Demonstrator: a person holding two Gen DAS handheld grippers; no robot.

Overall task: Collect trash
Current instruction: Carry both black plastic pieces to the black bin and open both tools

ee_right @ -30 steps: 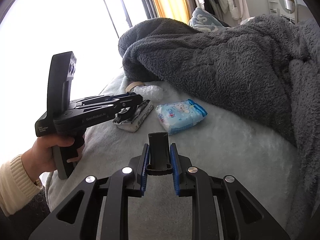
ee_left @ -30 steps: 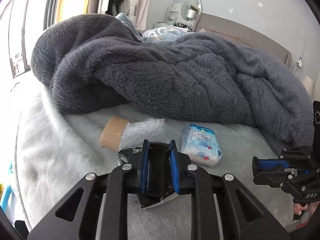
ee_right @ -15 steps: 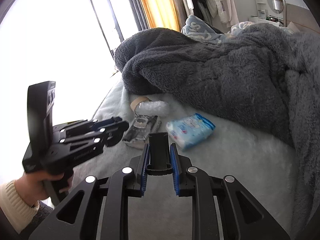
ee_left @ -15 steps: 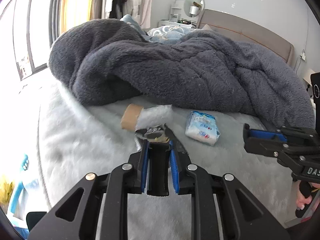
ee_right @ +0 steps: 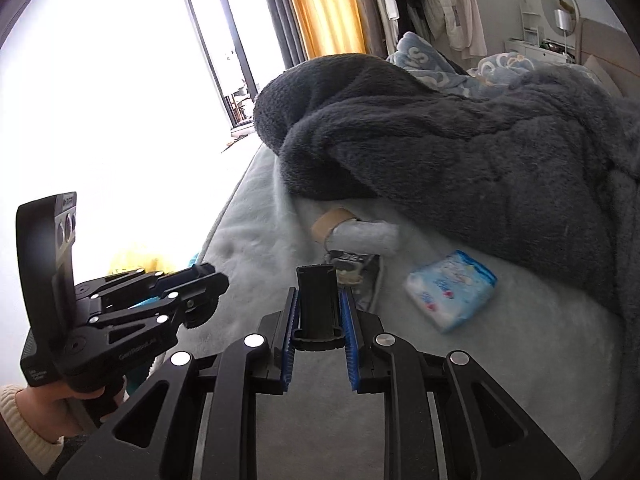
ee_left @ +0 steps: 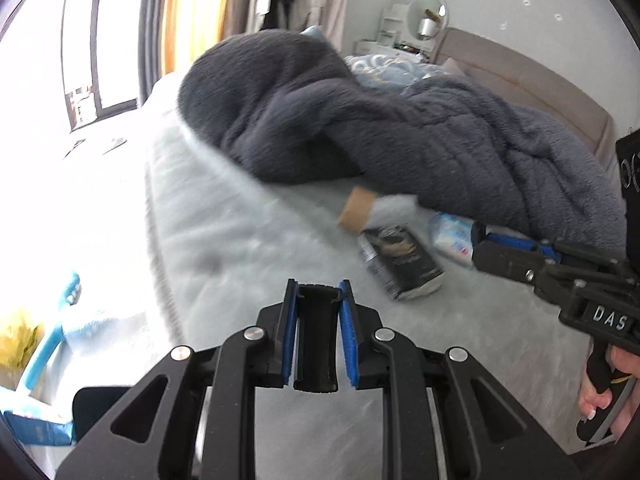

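While both tools hover empty, a dark snack wrapper (ee_left: 400,260) lies flat on the pale bed cover (ee_left: 248,240), near the grey blanket (ee_left: 400,136). Left gripper (ee_left: 317,300) and right gripper (ee_right: 319,312) stand released. Light, crinkly and slippery, the wrapper looks best pinched at its raised near edge.

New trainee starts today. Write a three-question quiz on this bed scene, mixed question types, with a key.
1. True or false: the left gripper holds the dark wrapper.
2. Which lies closest to the grey blanket? A) dark wrapper B) tape roll C) tissue pack
3. Fill in: the trash items lie on the pale ____.

Key: 1 false, the gripper is clear of it. 2 B, it sits right at the blanket's edge. 3 bedsheet.
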